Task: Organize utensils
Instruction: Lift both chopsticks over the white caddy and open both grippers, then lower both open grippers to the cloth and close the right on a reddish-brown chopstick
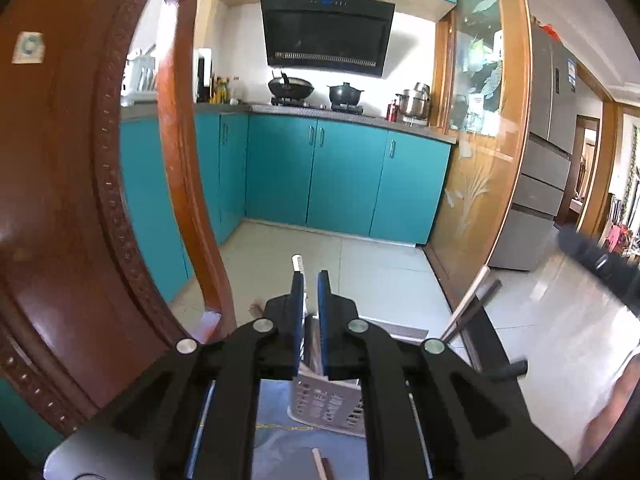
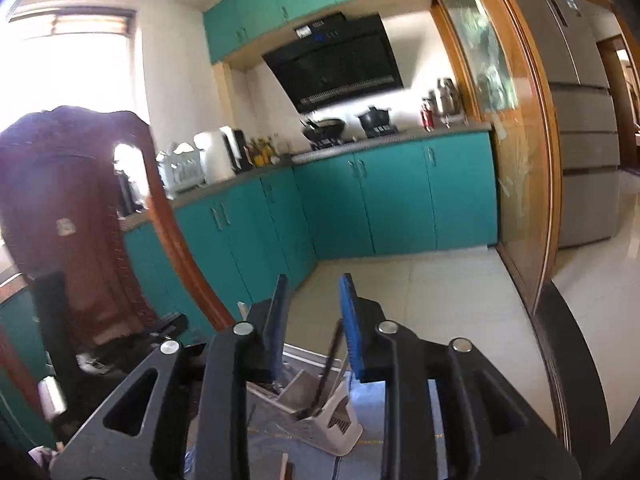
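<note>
Okay, quick read:
Left gripper (image 1: 311, 280): jaws nearly together, clamped on a thin flat utensil with a pale metal tip (image 1: 297, 263) that sticks out just past the fingertips; what kind it is I cannot tell.
Right gripper (image 2: 313, 290): jaws apart, nothing between the pads; released.
Holder: pale grey perforated plastic utensil caddy (image 1: 326, 402) stands on the blue-covered tabletop (image 2: 400, 420), right below both grippers.
Contents: light and dark chopsticks (image 1: 472, 304) lean out of the caddy to the right; a dark stick (image 2: 332, 360) stands in it in the right view.
Loose: one pale wooden stick (image 1: 319, 462) lies on the table, near edge.
Handling: held piece looks light, stiff, smooth, so probably slippery and apt to pivot in a tip grip; take it mid-shaft, flat faces against the pads.
Caddy risk: light plastic, likely tips if knocked sideways.
Next: lower the held piece into a compartment, judged from the pose.
</note>
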`<state>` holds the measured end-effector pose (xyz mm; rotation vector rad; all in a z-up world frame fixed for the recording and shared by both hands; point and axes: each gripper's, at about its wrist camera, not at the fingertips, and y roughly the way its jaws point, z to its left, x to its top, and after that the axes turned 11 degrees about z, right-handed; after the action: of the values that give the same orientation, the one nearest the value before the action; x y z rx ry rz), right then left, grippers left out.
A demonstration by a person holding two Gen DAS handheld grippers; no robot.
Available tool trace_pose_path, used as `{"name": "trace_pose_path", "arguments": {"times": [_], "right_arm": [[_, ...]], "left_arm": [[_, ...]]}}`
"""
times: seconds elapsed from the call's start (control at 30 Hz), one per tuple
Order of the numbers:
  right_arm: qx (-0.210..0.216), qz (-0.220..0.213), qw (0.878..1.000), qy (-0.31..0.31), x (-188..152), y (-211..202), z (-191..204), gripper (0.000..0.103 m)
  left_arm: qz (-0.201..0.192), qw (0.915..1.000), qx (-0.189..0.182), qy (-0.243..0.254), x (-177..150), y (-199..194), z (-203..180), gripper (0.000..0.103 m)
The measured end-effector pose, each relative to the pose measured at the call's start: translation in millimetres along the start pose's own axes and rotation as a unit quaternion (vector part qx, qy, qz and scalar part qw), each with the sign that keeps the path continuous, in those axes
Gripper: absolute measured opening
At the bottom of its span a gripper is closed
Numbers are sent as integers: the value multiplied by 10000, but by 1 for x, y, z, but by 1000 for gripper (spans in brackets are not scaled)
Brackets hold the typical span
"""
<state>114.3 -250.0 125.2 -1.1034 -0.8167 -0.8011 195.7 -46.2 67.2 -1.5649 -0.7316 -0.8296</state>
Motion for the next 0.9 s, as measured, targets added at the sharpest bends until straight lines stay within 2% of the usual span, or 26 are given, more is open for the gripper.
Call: {"name": "trace_pose_path", "arguments": {"times": [0.13,0.2,0.3,0.33,0.37,0.43,0.53,0.63,0.77,0.9], "right_arm": [[547,-156,9969,-544,-26,-33,20,31],[865,45,9913,-994,-57,-37,34,37],[830,949,9814,-1446,-112,0,47,39],[596,1611,9749,-1420,-135,29,47,39],[450,1989,9695,-1362,-147,45,46,39],[169,2999,9467,-1166,-178,92,41,39],[-93,3454,9313,-1155,-200,119,39,39],[-347,3714,9214,-1089,-211,135,37,39],[-433,3931,9125,-1048,-222,151,41,39],[-534,3830,9147,-1172,-228,151,49,39]], "left_arm": [[-243,9993,270,-81,-25,-21,15,7],[-219,9990,387,-90,-35,-25,23,8],[-77,9976,686,-7,-52,-25,31,9],[-33,9969,782,12,-58,-24,33,10],[-3,9964,842,31,-61,-23,35,10],[69,9942,1069,98,-70,-22,40,10],[182,9921,1237,100,-78,-21,48,11],[349,9929,1135,-63,-84,-25,62,14],[527,9929,1058,-154,-90,-27,74,15],[660,9920,1067,-140,-98,-27,77,18]]}}
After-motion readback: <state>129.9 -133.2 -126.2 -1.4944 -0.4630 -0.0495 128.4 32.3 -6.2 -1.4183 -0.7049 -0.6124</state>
